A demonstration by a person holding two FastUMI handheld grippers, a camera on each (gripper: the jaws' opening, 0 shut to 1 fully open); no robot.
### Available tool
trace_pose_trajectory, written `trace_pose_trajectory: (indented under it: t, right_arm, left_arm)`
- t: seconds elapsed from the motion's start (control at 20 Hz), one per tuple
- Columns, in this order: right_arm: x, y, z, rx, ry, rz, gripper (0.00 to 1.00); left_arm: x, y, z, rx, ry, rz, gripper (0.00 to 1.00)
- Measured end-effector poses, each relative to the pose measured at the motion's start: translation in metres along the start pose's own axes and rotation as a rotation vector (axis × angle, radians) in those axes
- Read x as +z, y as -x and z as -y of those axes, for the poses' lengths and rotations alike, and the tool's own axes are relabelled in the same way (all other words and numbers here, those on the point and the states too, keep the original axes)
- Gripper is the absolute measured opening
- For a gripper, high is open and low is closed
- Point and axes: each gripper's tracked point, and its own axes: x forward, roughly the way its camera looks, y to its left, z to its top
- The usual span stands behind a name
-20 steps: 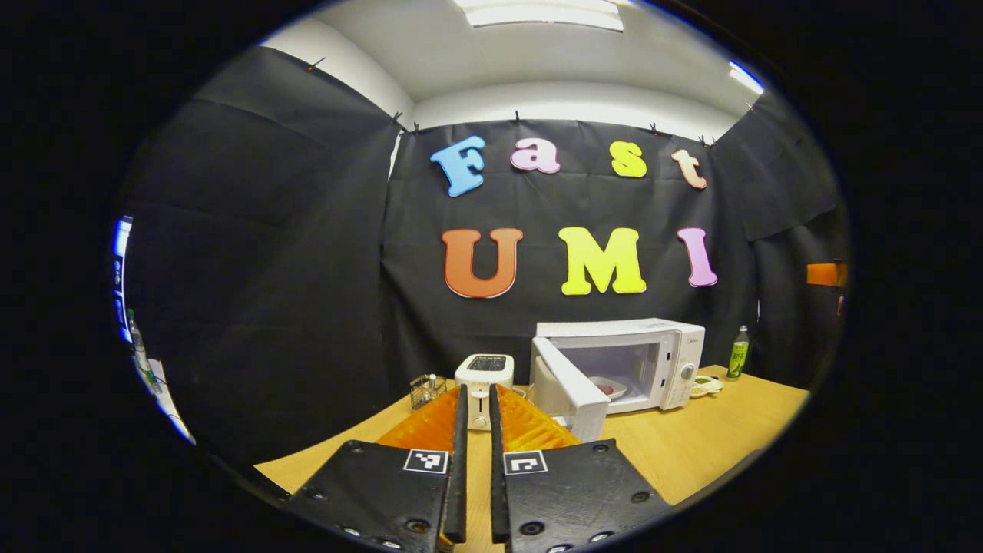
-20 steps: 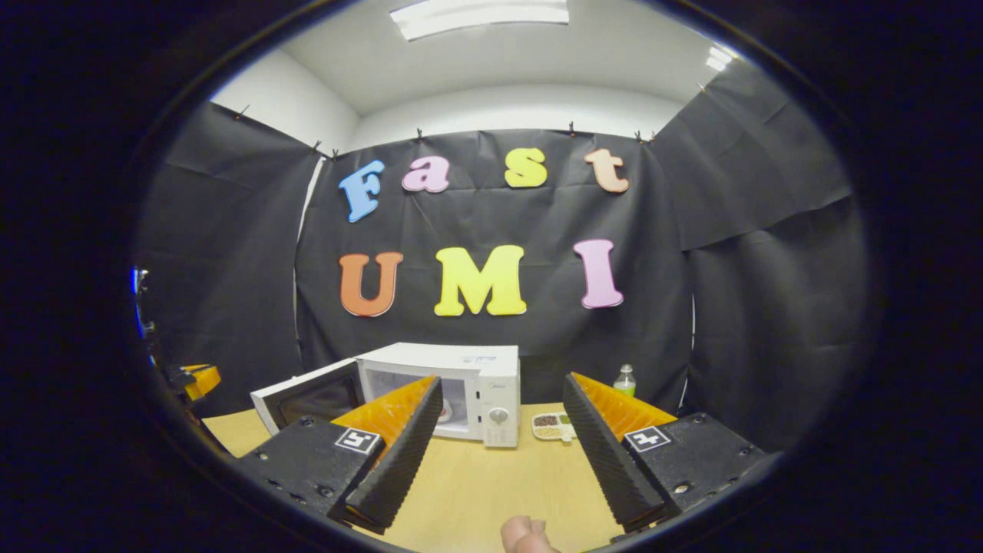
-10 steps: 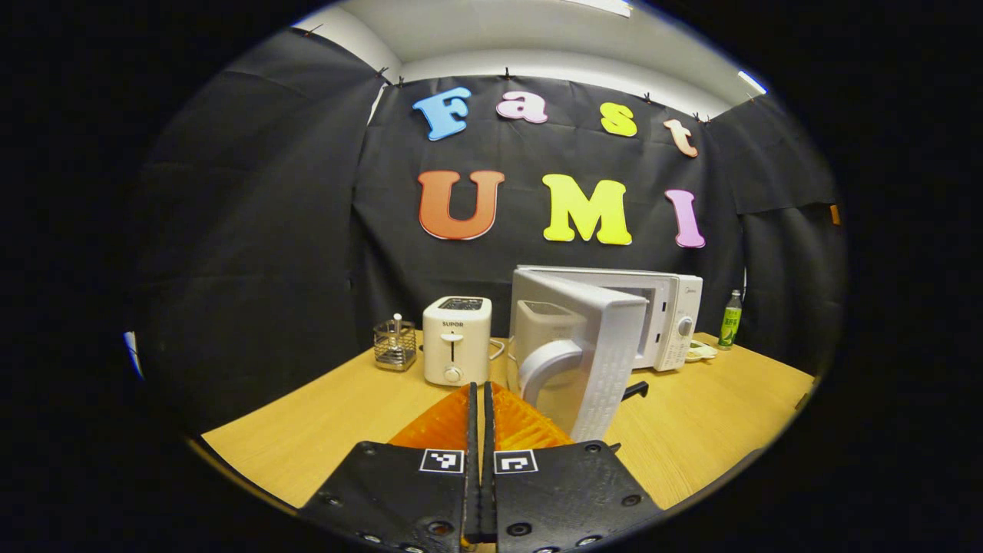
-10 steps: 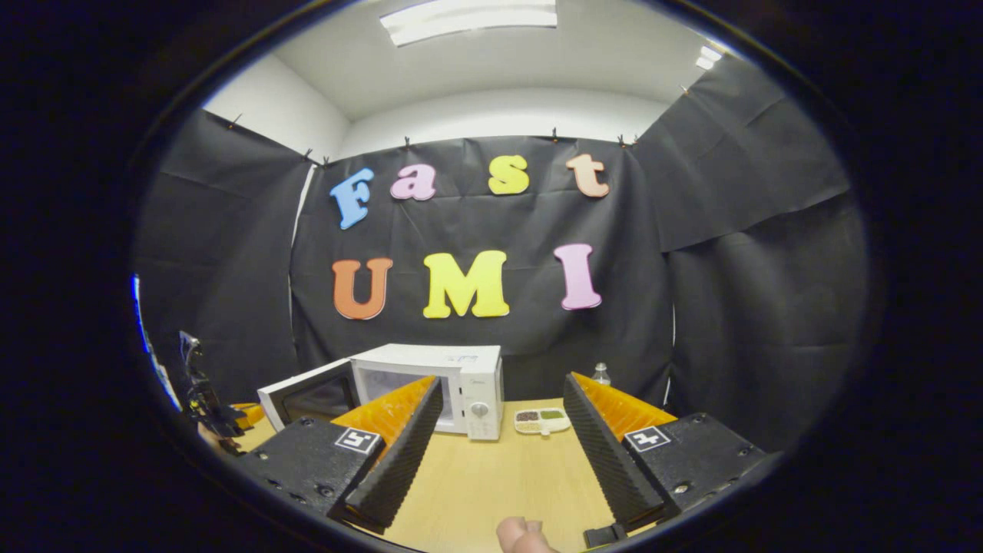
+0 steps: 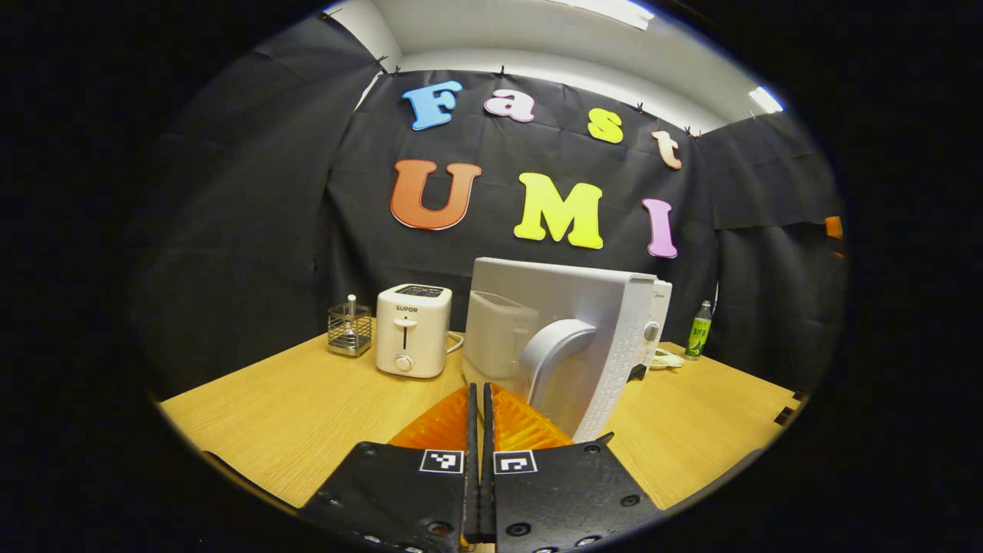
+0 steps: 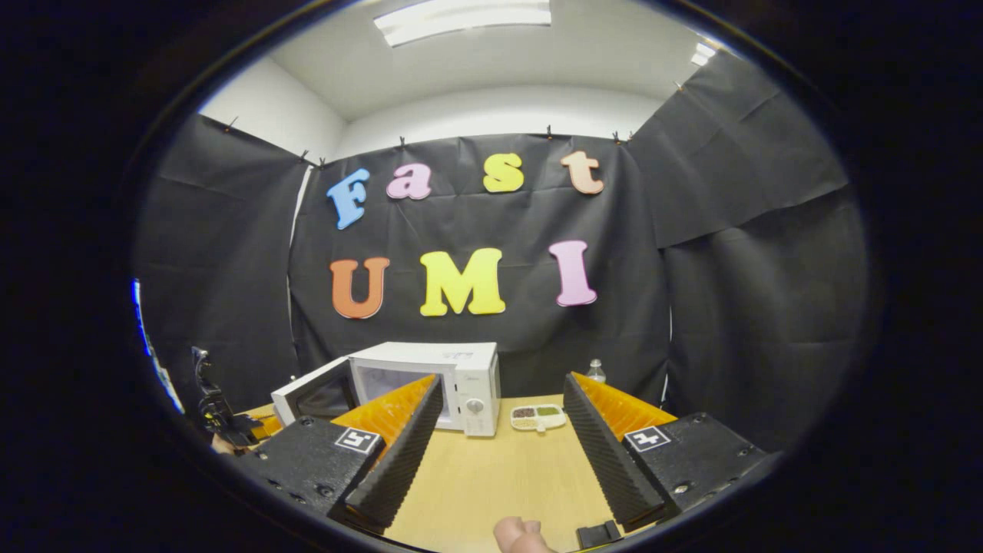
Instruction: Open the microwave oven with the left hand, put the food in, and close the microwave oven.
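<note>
Tabletop [image 5: 307,407]: microwave door [image 5: 568,338] now nearer left fingers [image 5: 478,399], pressed together; right fingers [image 6: 399,449] spread.

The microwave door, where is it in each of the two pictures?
Left gripper view: the microwave door stands open, big and near, just right of middle, its curved handle facing us above the left gripper.
Right gripper view: the door is small and far, low on the left, swung out from the microwave.
Shared landmark: the green bottle at the back of the table, right of the microwave.
</note>
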Motion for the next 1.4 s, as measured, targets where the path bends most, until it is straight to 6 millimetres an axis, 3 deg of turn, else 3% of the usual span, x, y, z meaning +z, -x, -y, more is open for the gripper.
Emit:
trace_pose_trajectory:
  t: [0.05,0.1,0.25,0.3,0.35,0.4,0.45,0.5,0.55,0.6,0.65,0.75,0.8,0.85,1.0,1.05,1.1,1.25,1.3,1.4]
  right_arm:
    - [-0.001,-0.001,0.001,-0.001,-0.003,0.000,1.00]
    - [-0.002,-0.001,0.002,0.003,-0.006,-0.002,0.91]
    - [-0.007,-0.003,0.000,0.032,-0.036,-0.019,0.92]
    - [-0.008,-0.003,0.000,0.039,-0.051,-0.025,1.00]
    - [-0.007,-0.005,0.003,0.038,-0.057,-0.026,0.92]
    - [-0.007,-0.006,0.005,0.034,-0.056,-0.025,0.91]
    - [-0.006,-0.007,0.008,0.030,-0.049,-0.021,1.00]
    - [-0.005,-0.007,0.010,0.027,-0.042,-0.016,1.00]
    - [-0.004,-0.007,0.010,0.025,-0.042,-0.010,0.91]
    - [-0.003,-0.008,0.011,0.022,-0.041,-0.004,1.00]
    - [-0.004,-0.007,0.013,0.017,-0.038,-0.002,0.91]
    - [-0.008,-0.007,0.013,0.028,-0.037,-0.004,0.91]
    - [-0.010,-0.005,0.012,0.037,-0.047,-0.003,1.00]
    - [-0.010,-0.005,0.015,0.037,-0.057,0.002,0.92]
    - [-0.011,-0.010,0.026,0.004,-0.029,0.010,0.91]
    - [-0.011,-0.010,0.025,-0.001,-0.025,0.011,1.00]
    - [-0.011,-0.010,0.024,0.006,-0.038,0.010,0.91]
    - [-0.019,-0.015,0.018,0.041,-0.080,-0.008,0.91]
    - [-0.024,-0.017,0.022,0.035,-0.073,-0.018,1.00]
    - [-0.026,-0.020,0.026,0.035,-0.064,-0.015,1.00]
  left_arm:
    - [-0.003,-0.004,0.007,-0.016,0.000,-0.006,0.00]
    - [-0.004,-0.009,0.014,-0.032,-0.007,-0.010,0.00]
    - [-0.003,-0.025,0.035,-0.089,-0.022,-0.009,0.00]
    - [-0.005,-0.030,0.041,-0.101,-0.023,-0.021,0.00]
    - [-0.004,-0.035,0.048,-0.110,-0.034,-0.027,0.00]
    - [-0.002,-0.039,0.053,-0.116,-0.052,-0.022,0.00]
    - [0.001,-0.045,0.061,-0.130,-0.072,-0.008,0.00]
    - [0.003,-0.052,0.071,-0.148,-0.082,0.002,0.00]
    - [0.003,-0.059,0.083,-0.178,-0.091,0.003,0.00]
    - [0.002,-0.067,0.095,-0.214,-0.103,0.003,0.00]
    - [0.000,-0.076,0.105,-0.251,-0.116,0.000,0.00]
    - [-0.007,-0.095,0.119,-0.291,-0.120,-0.019,0.00]
    - [-0.009,-0.103,0.123,-0.301,-0.120,-0.015,0.00]
    - [-0.009,-0.111,0.131,-0.306,-0.116,-0.024,0.00]
    - [-0.009,-0.135,0.149,-0.319,-0.114,-0.023,0.00]
    - [-0.007,-0.143,0.157,-0.323,-0.118,-0.021,0.00]
    - [-0.007,-0.150,0.165,-0.327,-0.118,-0.022,0.00]
    - [-0.006,-0.169,0.183,-0.326,-0.118,-0.018,0.00]
    - [-0.004,-0.177,0.189,-0.325,-0.114,-0.013,0.00]
    - [-0.005,-0.188,0.198,-0.333,-0.105,-0.009,0.00]
